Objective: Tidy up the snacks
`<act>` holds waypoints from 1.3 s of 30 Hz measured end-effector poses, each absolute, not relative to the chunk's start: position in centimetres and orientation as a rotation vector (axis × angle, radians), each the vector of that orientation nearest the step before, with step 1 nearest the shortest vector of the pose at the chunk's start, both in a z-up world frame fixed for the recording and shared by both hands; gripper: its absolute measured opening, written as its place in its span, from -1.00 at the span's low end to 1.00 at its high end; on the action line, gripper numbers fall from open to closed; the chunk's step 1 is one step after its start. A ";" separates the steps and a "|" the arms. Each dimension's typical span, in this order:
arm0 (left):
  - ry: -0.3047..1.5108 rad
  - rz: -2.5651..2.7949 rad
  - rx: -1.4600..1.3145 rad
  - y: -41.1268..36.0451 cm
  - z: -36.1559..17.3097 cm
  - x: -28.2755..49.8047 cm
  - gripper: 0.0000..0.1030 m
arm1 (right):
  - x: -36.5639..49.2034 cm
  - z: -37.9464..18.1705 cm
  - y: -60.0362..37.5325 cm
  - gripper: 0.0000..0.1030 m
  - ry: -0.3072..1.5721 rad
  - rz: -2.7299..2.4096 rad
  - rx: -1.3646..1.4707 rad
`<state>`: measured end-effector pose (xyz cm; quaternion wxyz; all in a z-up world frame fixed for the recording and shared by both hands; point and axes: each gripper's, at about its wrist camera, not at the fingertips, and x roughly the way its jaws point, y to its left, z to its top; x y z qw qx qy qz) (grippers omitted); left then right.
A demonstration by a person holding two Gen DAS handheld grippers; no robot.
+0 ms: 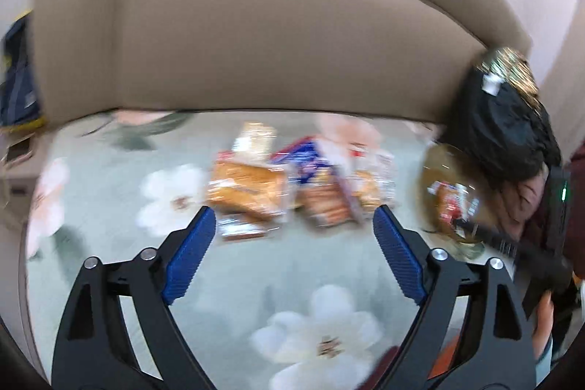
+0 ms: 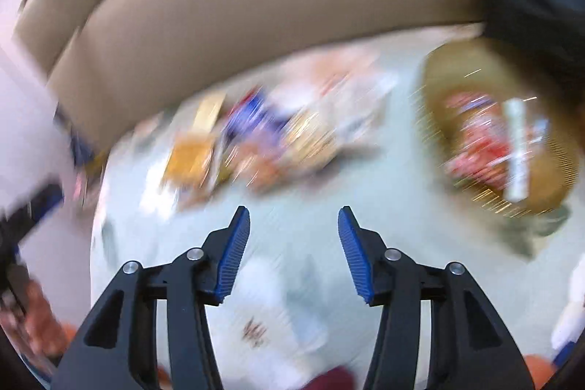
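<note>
A loose pile of snack packets (image 1: 299,185) lies on a flowered tablecloth, orange, blue and clear wrappers mixed. My left gripper (image 1: 294,220) hangs open just short of the pile, its blue pads wide apart and empty. To the right stands a round woven basket (image 1: 431,170) holding a red packet (image 1: 451,203). In the right wrist view, heavily blurred, the same pile (image 2: 256,137) lies ahead to the left and the basket (image 2: 548,178) with red packets (image 2: 479,148) to the right. My right gripper (image 2: 294,218) is open and empty above bare cloth.
A beige padded sofa back (image 1: 256,35) curves behind the table. A black bag (image 1: 504,119) rests against it beside the basket. The flowered cloth (image 1: 321,335) covers the near table. A person's hand (image 1: 541,320) holds the other tool at the right edge.
</note>
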<state>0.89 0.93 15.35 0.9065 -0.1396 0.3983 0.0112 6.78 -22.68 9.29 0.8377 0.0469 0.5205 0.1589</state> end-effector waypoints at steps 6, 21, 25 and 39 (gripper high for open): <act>0.856 0.153 -0.430 6.1 10.2 -1.3 0.71 | 4.9 6.8 -18.2 0.19 1.140 0.442 -0.006; 1.072 0.155 -0.393 3.9 3.3 2.1 0.76 | 6.6 -1.0 -17.8 0.23 1.456 0.515 0.151; 1.059 0.117 -0.551 5.1 4.3 5.2 0.94 | 6.5 -1.0 -17.4 0.23 1.463 0.532 0.153; 1.176 0.237 -1.033 7.5 -2.3 15.2 0.94 | 19.5 4.9 -23.8 0.26 1.250 0.298 0.212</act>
